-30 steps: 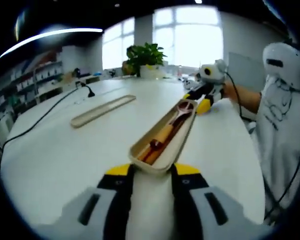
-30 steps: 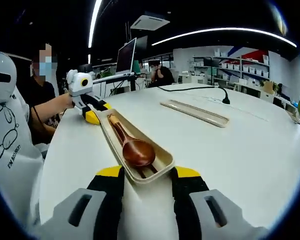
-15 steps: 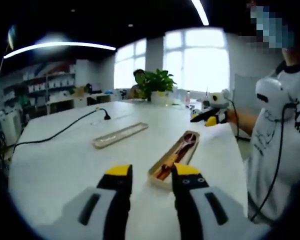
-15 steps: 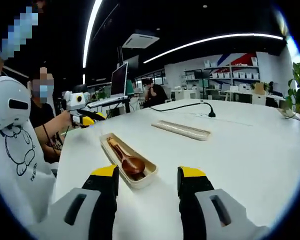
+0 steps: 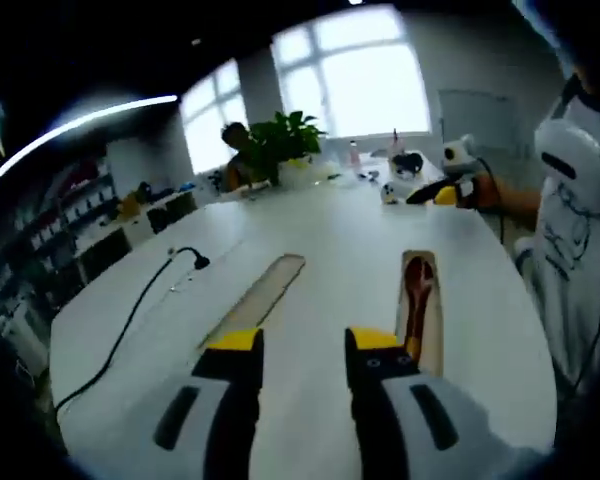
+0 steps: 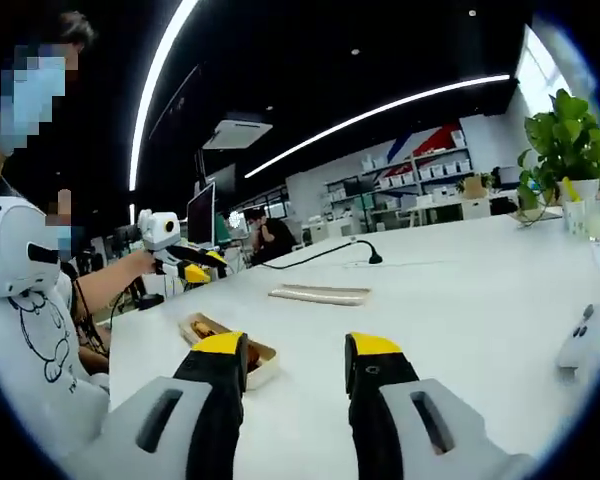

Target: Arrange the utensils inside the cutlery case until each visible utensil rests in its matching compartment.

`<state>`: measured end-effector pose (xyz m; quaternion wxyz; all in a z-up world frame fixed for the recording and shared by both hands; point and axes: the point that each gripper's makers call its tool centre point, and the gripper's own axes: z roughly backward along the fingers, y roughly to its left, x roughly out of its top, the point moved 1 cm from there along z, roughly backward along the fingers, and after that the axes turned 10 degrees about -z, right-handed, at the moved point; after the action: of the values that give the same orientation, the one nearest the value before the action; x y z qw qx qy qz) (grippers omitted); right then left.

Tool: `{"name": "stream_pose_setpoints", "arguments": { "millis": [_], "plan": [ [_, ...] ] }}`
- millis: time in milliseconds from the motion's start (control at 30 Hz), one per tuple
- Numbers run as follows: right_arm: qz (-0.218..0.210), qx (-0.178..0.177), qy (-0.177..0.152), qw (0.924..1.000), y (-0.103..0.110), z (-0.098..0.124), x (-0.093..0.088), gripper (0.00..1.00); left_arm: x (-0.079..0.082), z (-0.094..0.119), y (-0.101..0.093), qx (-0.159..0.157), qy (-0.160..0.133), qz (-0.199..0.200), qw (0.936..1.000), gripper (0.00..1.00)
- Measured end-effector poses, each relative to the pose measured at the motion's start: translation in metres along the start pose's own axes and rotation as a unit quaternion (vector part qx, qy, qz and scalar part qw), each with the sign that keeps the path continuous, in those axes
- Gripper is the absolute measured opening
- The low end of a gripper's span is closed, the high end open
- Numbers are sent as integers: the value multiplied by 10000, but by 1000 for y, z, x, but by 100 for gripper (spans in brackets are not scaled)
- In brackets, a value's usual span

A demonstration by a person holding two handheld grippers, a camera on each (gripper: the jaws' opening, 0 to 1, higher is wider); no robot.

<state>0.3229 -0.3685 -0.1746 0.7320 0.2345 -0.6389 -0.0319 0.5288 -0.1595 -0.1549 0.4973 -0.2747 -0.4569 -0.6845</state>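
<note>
The beige open cutlery case lies on the white table, just right of my left gripper. A wooden spoon and other wooden utensils rest inside it. Its flat lid lies apart to the left. The left gripper is open and holds nothing. In the right gripper view the case peeks out beside the left jaw of my right gripper, which is open and empty. The lid lies farther off. Each gripper appears in the other's view: right gripper, left gripper.
A black cable with a plug runs across the table's left side. A potted plant and small items stand at the far edge. A white object sits at the right. A person in white stands by the table.
Both grippers have pulled back and up from the two ends of the case. The case stays flat on the table, now farther from each gripper.
</note>
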Motion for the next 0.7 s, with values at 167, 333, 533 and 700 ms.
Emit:
{"name": "stream_pose_setpoints", "arguments": {
  "millis": [167, 333, 533, 700],
  "plan": [
    [-132, -120, -329, 9993, 0, 24, 6, 37, 5, -34, 26, -154, 167, -268, 9994, 34],
    [-547, -6, -792, 9954, 1, 41, 24, 33, -8, -61, 40, -429, 694, -530, 9953, 34],
    [-1061, 443, -1505, 9819, 5, 46, 53, 29, -20, -84, 49, -820, 1140, -327, 9896, 27],
    [-1105, 291, -1411, 9834, 1, 45, 47, 29, -37, -104, 57, -997, 1480, -636, 9819, 30]
  ]
}}
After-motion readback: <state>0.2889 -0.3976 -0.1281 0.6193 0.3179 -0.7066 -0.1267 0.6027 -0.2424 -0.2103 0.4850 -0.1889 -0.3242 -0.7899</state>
